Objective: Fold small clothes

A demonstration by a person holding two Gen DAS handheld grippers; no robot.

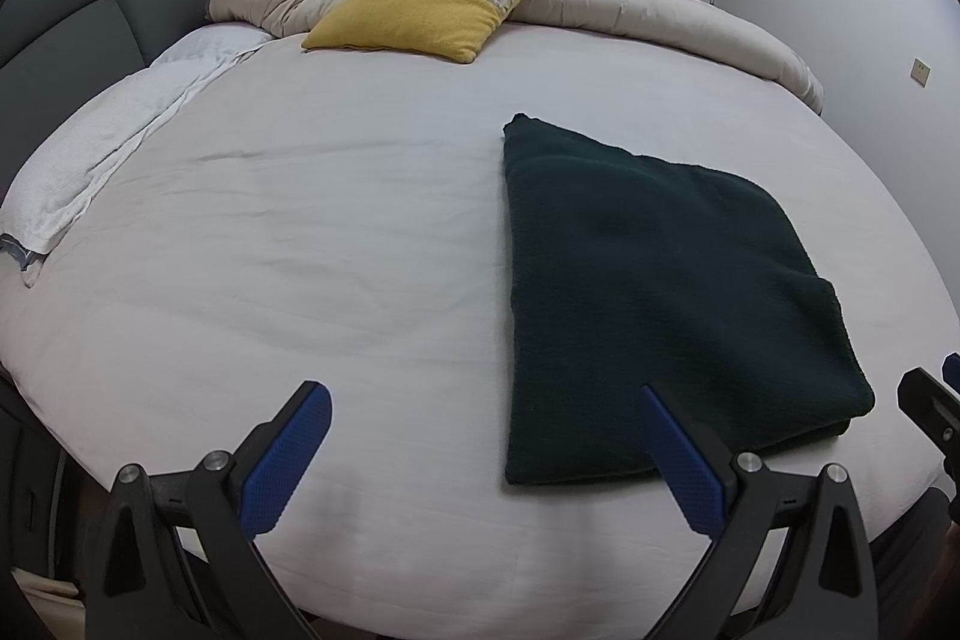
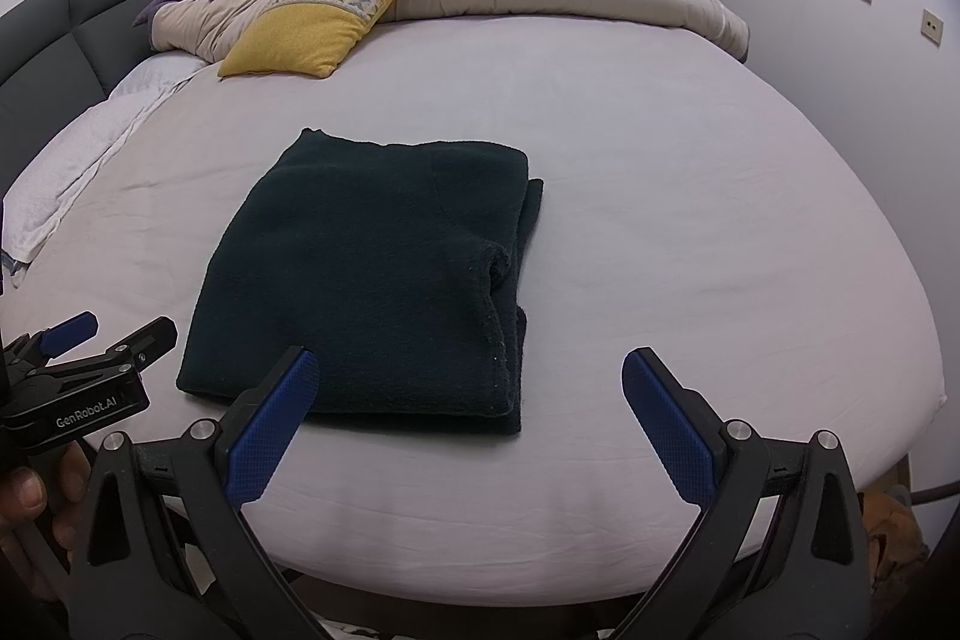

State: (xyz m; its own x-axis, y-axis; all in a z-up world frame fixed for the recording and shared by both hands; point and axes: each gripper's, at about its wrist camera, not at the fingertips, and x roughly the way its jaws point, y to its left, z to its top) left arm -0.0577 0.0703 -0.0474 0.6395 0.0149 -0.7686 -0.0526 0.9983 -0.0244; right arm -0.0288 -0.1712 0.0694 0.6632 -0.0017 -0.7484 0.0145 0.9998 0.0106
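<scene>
the dark green garment [image 2: 372, 274] lies folded into a compact rectangle on the bed sheet [image 2: 690, 232], near its front edge. left gripper [image 1: 486, 451] and right gripper [image 2: 465, 418]: jaws apart, holding nothing. folding appears complete; only tidying may remain.

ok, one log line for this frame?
dark green garment: folded, flat on bed | left gripper: open, empty | right gripper: open, empty | contact: none

Folded dark garment [image 1: 660, 304] on bed [image 1: 300, 232], left gripper [image 1: 486, 394] fingers [image 1: 288, 454] spread
</scene>
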